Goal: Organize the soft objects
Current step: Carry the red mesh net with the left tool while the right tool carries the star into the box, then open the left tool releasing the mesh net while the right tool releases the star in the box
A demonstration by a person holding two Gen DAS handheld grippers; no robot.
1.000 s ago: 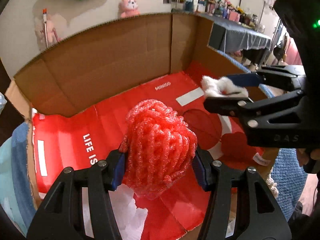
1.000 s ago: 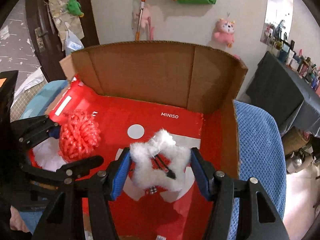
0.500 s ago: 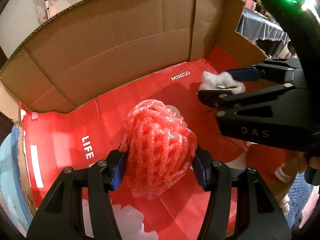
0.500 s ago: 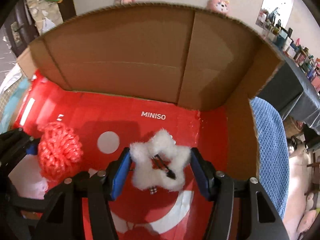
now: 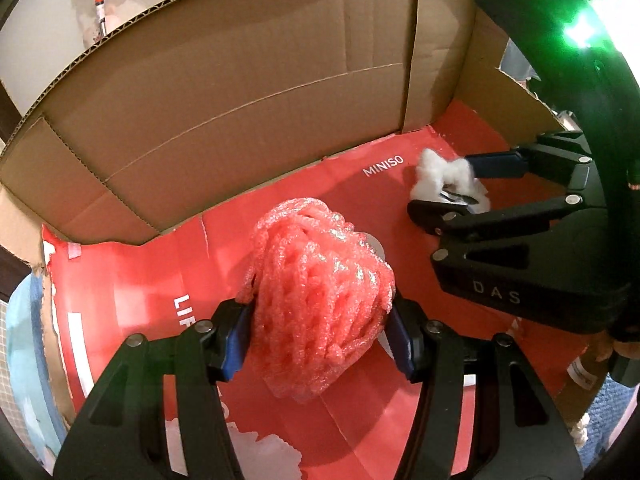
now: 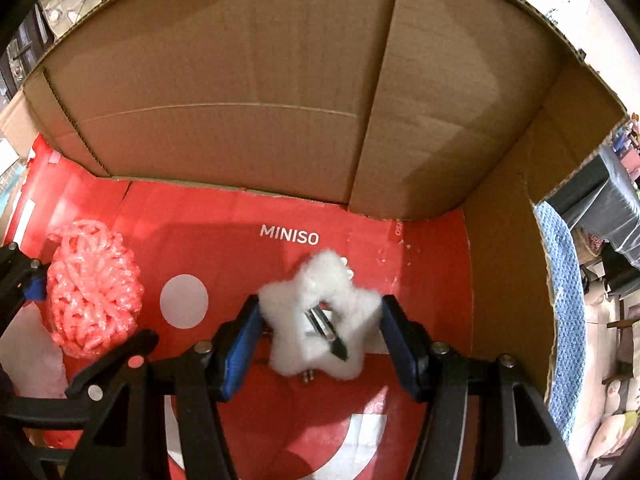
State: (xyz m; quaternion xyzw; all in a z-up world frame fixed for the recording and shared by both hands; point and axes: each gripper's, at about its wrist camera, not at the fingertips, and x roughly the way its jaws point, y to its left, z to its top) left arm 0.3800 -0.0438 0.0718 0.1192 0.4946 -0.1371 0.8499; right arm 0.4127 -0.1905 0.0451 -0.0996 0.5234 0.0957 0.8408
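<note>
Foam net ball (image 5: 320,300), pink-red, is clamped btwn my left gripper (image 5: 320,334) pads, inside the cardboard box (image 5: 240,100) over its red floor. Right gripper (image 6: 320,334) is closed on the fluffy white star clip (image 6: 320,320) w/ a dark metal clip, near the MINISO print (image 6: 289,236).

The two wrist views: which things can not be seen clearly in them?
- Red foam net, left wrist view: its underside is hidden by its own bulk, so contact with the box floor is unclear.
- White fluffy star, left wrist view: partly covered by the right claw.
- White sheet, right wrist view: cut off by the left claw.
</note>
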